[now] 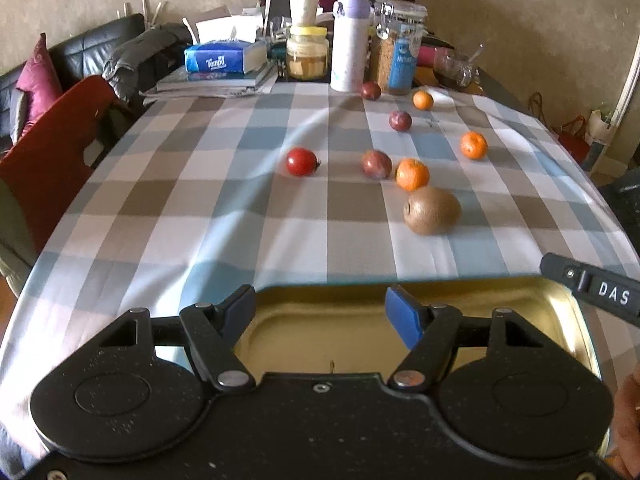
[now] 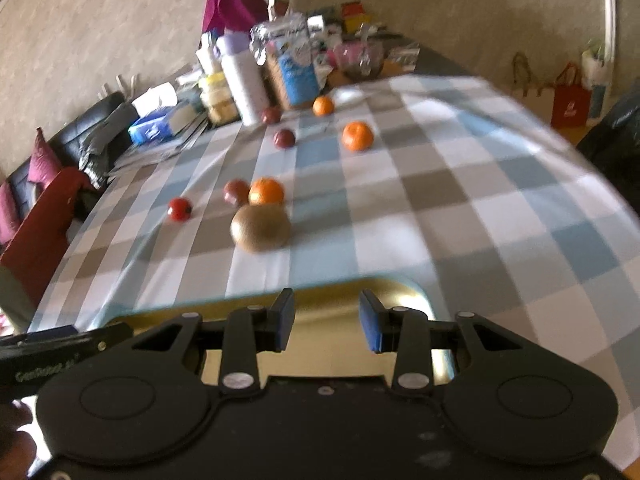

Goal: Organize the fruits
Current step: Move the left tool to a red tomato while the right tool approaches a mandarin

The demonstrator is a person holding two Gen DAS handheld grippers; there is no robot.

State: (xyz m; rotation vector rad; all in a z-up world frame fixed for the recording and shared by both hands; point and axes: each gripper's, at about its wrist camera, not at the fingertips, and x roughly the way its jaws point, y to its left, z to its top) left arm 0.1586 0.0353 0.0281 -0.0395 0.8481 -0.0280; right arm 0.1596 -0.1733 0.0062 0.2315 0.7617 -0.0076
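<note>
We are holding the left gripper and the right gripper over the gold tray at the near edge of the tabletop, and the jaws of both are standing apart with nothing between them. Taking the tray as our landmark, the kiwi is lying just beyond its far rim, the nearest tangerine and a dark plum are touching or nearly touching behind the kiwi, and the red tomato is sitting off to the left. Further tangerines and plums are lying well beyond, toward the jars. We are judging all of these light, round, prone to rolling, and soft enough to bruise, so we are planning to close gently across the widest middle of each.
</note>
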